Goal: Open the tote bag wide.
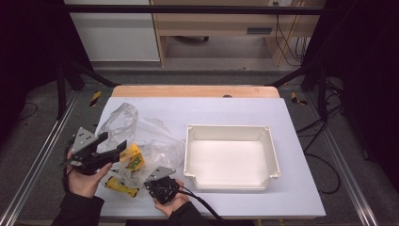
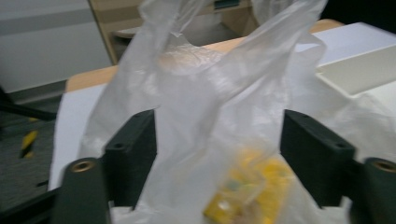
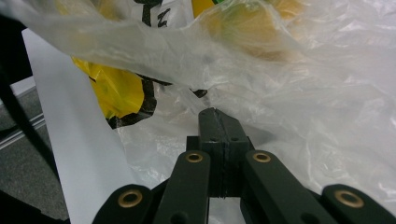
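The clear plastic bag lies crumpled on the left of the white table, with yellow packets inside and one beside it. The right gripper is clamped shut on the bag's near edge. The left gripper stands apart, plastic loose between its jaws. Judging by this, the bag is being emptied; next the left must regrip the plastic and lift, perhaps toward the empty white bin.

The plastic bag lies left of the tray.
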{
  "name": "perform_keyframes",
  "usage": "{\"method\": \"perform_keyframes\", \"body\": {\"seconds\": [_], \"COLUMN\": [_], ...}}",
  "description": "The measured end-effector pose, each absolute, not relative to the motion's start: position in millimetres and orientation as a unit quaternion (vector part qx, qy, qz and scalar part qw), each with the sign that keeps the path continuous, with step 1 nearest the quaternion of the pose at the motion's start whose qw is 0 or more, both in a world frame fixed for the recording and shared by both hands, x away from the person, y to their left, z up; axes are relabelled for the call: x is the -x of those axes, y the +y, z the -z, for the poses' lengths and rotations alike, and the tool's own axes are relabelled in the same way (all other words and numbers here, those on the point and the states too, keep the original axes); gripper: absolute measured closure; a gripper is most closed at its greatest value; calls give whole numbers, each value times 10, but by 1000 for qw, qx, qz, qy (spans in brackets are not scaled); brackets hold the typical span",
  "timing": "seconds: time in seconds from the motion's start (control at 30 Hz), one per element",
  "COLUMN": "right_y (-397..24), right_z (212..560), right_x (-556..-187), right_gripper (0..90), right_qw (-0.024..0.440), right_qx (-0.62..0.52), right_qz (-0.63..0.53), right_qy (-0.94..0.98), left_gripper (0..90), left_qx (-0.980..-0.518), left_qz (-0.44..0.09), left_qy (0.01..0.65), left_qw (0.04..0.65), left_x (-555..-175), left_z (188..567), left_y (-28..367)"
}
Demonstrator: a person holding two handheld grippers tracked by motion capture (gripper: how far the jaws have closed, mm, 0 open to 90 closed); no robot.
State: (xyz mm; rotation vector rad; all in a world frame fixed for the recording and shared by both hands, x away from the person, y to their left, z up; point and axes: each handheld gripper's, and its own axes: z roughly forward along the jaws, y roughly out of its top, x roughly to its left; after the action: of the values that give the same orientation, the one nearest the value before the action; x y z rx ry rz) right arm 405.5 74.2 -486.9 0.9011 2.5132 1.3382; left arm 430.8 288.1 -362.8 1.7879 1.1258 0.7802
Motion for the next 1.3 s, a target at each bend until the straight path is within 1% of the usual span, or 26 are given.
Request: {"method": "perform_keyframes", "body": {"seconds": [0.1, 0.13, 0.17, 0.23, 0.27, 0.4, 0.57, 0.77, 0.9, 1.0, 1.03, 1.07, 1.1, 1.3], "right_y": [740, 738, 735, 735, 732, 734, 722, 688, 642, 585, 545, 545, 529, 570], "right_z": [4881, 4882, 4882, 4880, 4878, 4879, 4885, 4884, 4821, 4693, 4578, 4578, 4518, 4187], "right_x": [-4047, -4046, -4046, -4048, -4050, -4049, -4053, -4060, -4046, -4028, -4012, -4012, -4003, -3963], "right_gripper": [900, 900, 900, 900, 900, 900, 900, 898, 843, 775, 735, 735, 710, 641], "right_qw": [77, 76, 76, 76, 76, 76, 83, 86, 85, 91, 94, 94, 97, 118], "right_qx": [-301, -301, -302, -302, -301, -303, -308, -320, -316, -308, -302, -302, -299, -271], "right_qz": [-449, -449, -449, -449, -450, -450, -446, -440, -457, -488, -511, -511, -522, -565], "right_qy": [838, 838, 838, 837, 837, 836, 836, 834, 827, 811, 799, 799, 793, 770], "left_gripper": [540, 603, 711, 811, 888, 898, 899, 898, 898, 898, 898, 898, 899, 898], "left_qx": [-720, -723, -727, -729, -727, -723, -731, -760, -766, -769, -770, -771, -772, -771], "left_qz": [-307, -296, -290, -281, -278, -272, -251, -229, -222, -220, -219, -220, -218, -216], "left_qy": [463, 467, 468, 472, 474, 492, 520, 521, 517, 513, 513, 511, 511, 512], "left_qw": [417, 414, 411, 408, 411, 401, 363, 315, 310, 310, 309, 310, 309, 311], "left_x": [-4401, -4426, -4438, -4442, -4438, -4430, -4466, -4451, -4412, -4380, -4367, -4356, -4343, -4310], "left_z": [3670, 3706, 3741, 3807, 3846, 3985, 4238, 4466, 4507, 4518, 4522, 4525, 4525, 4540], "left_y": [2935, 2978, 3016, 3089, 3132, 3298, 3473, 3511, 3506, 3519, 3523, 3531, 3542, 3570]}}
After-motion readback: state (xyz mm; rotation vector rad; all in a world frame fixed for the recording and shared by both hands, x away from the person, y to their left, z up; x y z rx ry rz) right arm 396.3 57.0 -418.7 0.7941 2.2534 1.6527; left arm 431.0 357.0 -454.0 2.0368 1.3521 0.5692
